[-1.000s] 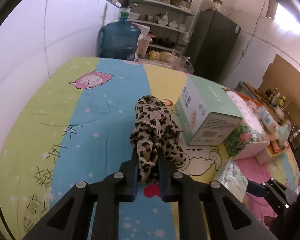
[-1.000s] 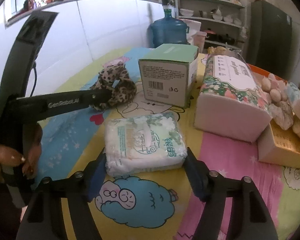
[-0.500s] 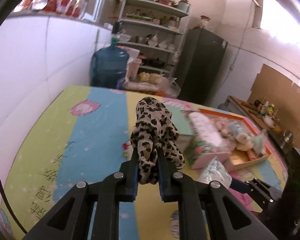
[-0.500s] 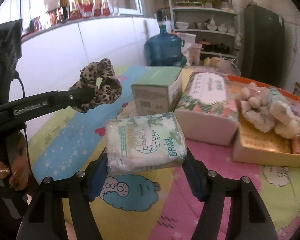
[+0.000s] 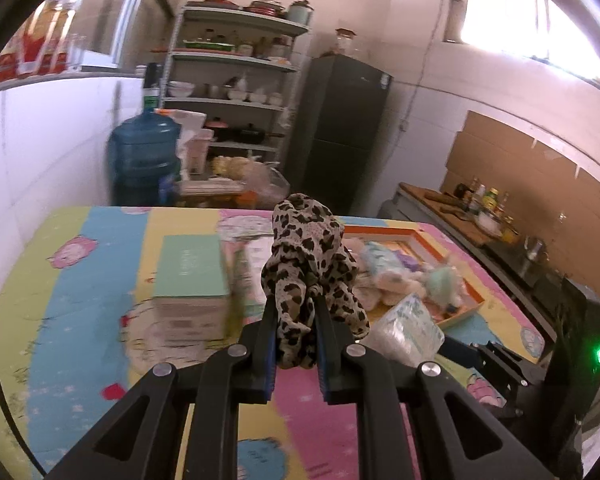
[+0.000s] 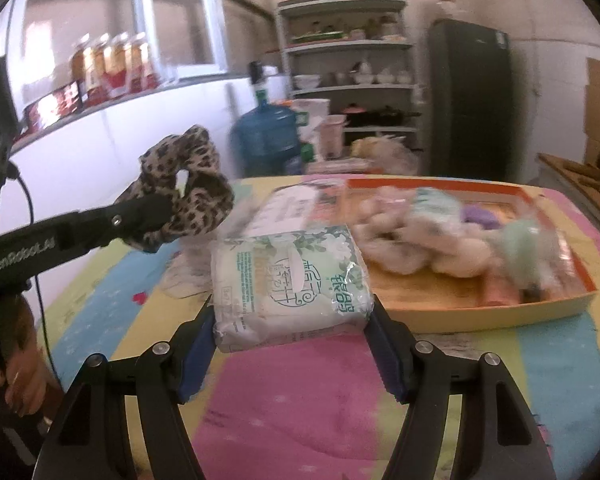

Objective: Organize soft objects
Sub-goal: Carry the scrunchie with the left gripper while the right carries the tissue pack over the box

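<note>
My left gripper (image 5: 296,320) is shut on a leopard-print scrunchie (image 5: 310,256) and holds it in the air above the table. The scrunchie (image 6: 184,188) also shows in the right wrist view, at the left. My right gripper (image 6: 292,320) is shut on a white and green tissue pack (image 6: 290,280), lifted off the table; the pack (image 5: 406,330) shows at the right of the left wrist view. An orange tray (image 6: 496,310) with several soft toys (image 6: 440,240) lies beyond the pack.
A green and white box (image 5: 190,280) and a floral tissue pack (image 6: 292,208) stand on the colourful tablecloth (image 6: 300,400). A blue water bottle (image 5: 144,164), shelves (image 5: 236,92) and a dark fridge (image 5: 344,128) are behind the table.
Both grippers have risen and swung right toward the tray. The scrunchie and the tissue pack came up off the table with them.
</note>
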`<state>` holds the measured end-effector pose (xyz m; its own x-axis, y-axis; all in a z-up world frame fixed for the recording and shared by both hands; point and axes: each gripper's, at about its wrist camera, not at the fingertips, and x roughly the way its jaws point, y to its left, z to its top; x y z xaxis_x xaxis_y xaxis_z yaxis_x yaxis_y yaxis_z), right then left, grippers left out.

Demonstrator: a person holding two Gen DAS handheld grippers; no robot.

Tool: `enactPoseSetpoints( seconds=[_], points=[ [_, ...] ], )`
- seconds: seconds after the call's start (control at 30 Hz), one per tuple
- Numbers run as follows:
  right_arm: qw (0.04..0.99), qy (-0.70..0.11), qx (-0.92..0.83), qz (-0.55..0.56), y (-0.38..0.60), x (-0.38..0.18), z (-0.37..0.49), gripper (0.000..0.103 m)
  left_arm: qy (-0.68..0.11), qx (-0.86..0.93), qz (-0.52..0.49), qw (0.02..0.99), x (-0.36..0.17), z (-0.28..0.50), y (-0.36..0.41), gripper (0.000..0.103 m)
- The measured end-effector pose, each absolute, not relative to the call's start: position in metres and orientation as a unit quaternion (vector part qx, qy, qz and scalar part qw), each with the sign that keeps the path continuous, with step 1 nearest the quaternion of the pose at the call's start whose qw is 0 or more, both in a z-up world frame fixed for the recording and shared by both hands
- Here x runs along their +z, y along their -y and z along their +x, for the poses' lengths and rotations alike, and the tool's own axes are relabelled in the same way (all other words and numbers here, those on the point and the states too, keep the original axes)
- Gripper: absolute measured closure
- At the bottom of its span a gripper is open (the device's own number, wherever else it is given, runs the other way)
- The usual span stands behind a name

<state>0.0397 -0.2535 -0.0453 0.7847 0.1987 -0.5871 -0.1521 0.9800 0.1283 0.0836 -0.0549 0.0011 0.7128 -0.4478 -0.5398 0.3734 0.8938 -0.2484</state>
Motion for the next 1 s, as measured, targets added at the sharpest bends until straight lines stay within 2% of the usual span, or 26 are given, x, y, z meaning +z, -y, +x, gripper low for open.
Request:
enactPoseSetpoints(
  seconds=[0.4,1.0],
  points=[
    [0.950,-0.305,0.024,0.057,0.331,-0.040,0.046,0.032,-0.318,-0.258,-0.054,0.911,-0.006,0.098,0.120,0.087],
    [0.946,-0.319,-0.002,0.061,0.376,-0.057,0.071,0.032,-0.361,-0.271,-0.035,0.891,-0.042,0.125,0.179,0.087]
  ],
)
